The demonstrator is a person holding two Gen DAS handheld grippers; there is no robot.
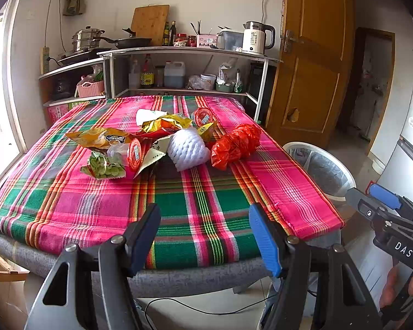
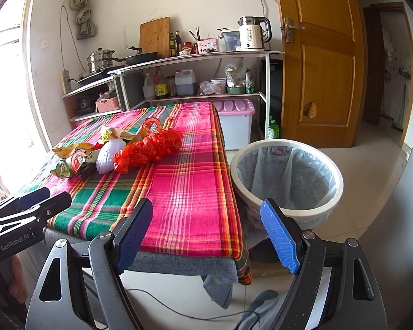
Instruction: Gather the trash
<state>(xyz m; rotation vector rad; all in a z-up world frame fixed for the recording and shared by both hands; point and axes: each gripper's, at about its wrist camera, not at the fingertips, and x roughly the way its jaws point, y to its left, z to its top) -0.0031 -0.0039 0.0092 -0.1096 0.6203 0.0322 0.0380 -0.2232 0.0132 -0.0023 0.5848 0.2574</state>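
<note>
Trash lies heaped mid-table on a plaid cloth (image 1: 206, 200): a crumpled red plastic bag (image 1: 235, 143) (image 2: 148, 147), a white foam fruit net (image 1: 187, 148) (image 2: 108, 152), a yellow snack bag (image 1: 102, 137), a green wrapper (image 1: 104, 166), red-lidded cups (image 1: 205, 117) and more wrappers. A white bin with a clear liner (image 1: 320, 165) (image 2: 286, 176) stands on the floor right of the table. My left gripper (image 1: 205, 236) is open and empty over the near table edge. My right gripper (image 2: 206, 231) is open and empty, between the table's right edge and the bin.
Shelves (image 1: 179, 55) with pots, bottles and a kettle (image 1: 257, 37) line the back wall. A wooden door (image 2: 319, 55) stands right of them, with a lidded storage box (image 2: 235, 121) below. A cable (image 2: 179, 308) runs on the tiled floor under the table.
</note>
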